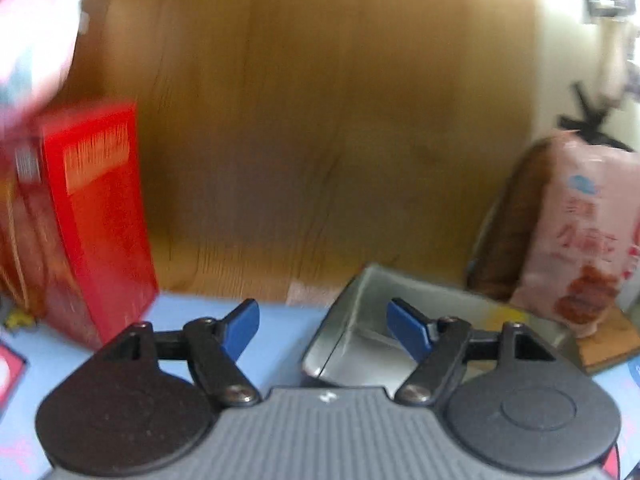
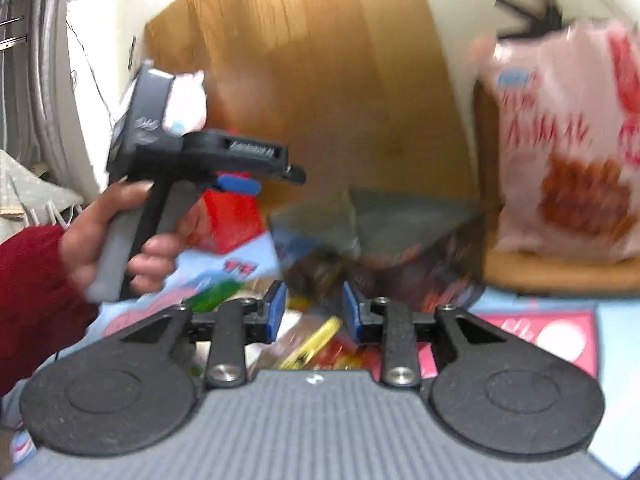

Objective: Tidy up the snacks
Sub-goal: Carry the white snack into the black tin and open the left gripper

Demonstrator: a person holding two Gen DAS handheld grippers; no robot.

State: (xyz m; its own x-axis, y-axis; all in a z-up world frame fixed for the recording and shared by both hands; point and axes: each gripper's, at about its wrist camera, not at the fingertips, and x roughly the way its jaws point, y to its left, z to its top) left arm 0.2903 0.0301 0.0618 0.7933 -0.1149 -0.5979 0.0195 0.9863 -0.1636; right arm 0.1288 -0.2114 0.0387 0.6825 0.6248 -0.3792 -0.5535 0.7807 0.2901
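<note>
In the left wrist view my left gripper (image 1: pixel 322 326) is open and empty, its blue fingertips (image 1: pixel 242 324) spread over the near edge of an open metal tin (image 1: pixel 360 344) on the light blue mat. A red snack box (image 1: pixel 96 208) stands to the left. A pink snack bag (image 1: pixel 584 232) leans at the right. In the right wrist view my right gripper (image 2: pixel 314 312) is open with a narrow gap, above a blurred pile of snack packets (image 2: pixel 316 344). The left gripper (image 2: pixel 240 184) shows at the left, held by a hand. The pink bag (image 2: pixel 572 152) stands at the right.
A wooden panel (image 1: pixel 320 120) rises behind the mat. The pink bag rests on a wooden board (image 2: pixel 560 272). A dark snack packet (image 2: pixel 432 268) lies before the tin (image 2: pixel 400 216). A red and white print (image 2: pixel 540 336) marks the mat at the right.
</note>
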